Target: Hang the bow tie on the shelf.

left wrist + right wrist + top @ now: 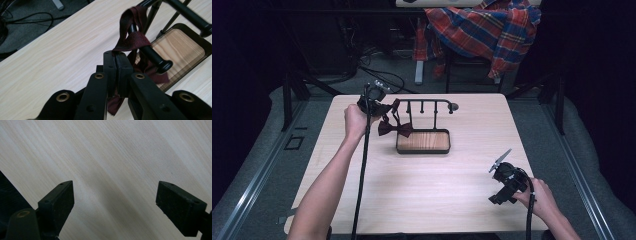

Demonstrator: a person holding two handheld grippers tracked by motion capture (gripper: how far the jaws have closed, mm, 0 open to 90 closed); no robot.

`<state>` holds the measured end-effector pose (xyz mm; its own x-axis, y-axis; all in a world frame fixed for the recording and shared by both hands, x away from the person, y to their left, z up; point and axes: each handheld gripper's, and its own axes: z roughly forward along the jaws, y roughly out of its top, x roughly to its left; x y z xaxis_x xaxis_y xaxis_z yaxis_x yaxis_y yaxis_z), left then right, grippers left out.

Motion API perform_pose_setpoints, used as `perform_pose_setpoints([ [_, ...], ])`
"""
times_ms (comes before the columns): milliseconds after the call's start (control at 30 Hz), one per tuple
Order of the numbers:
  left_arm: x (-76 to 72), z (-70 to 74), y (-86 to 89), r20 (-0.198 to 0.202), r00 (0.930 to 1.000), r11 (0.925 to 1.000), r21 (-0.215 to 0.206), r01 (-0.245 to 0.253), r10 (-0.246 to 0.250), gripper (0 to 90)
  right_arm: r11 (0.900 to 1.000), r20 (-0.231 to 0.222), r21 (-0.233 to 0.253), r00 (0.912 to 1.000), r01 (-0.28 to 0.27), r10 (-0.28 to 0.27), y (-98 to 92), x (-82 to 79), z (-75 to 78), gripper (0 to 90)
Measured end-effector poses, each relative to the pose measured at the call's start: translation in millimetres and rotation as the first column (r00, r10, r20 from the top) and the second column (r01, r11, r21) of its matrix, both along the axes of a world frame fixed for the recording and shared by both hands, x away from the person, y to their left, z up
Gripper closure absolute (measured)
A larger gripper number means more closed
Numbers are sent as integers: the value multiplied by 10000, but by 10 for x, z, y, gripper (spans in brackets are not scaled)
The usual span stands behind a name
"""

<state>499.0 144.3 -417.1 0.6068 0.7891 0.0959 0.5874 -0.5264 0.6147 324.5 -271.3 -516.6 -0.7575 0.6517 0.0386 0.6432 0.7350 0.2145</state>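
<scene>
A: Here, where is the dark maroon fabric bow tie (132, 40)?

B: Looped over the black metal rack's (424, 102) end peg, strap clamped in the left gripper (116, 72) fingers.

A: Right gripper (115, 202)?

B: Fingers spread, well apart over bare surface (412, 190).

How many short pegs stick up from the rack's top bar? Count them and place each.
3 on the black rack: one near its left end beside the bow tie, one mid-bar, one toward the right; the tie might hide another.
</scene>
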Motion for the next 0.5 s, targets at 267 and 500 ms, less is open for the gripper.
perform_pose_setpoints([
  [267,-25,-62,29,-125,9999,9998,-218,1,-4,809,9999,-33,98,10000,27,-27,3,-2,-4,148],
  [500,-74,-72,33,-131,9999,9989,448,-103,109,634,10000,-16,22,10000,-19,19,4,0,-1,148],
])
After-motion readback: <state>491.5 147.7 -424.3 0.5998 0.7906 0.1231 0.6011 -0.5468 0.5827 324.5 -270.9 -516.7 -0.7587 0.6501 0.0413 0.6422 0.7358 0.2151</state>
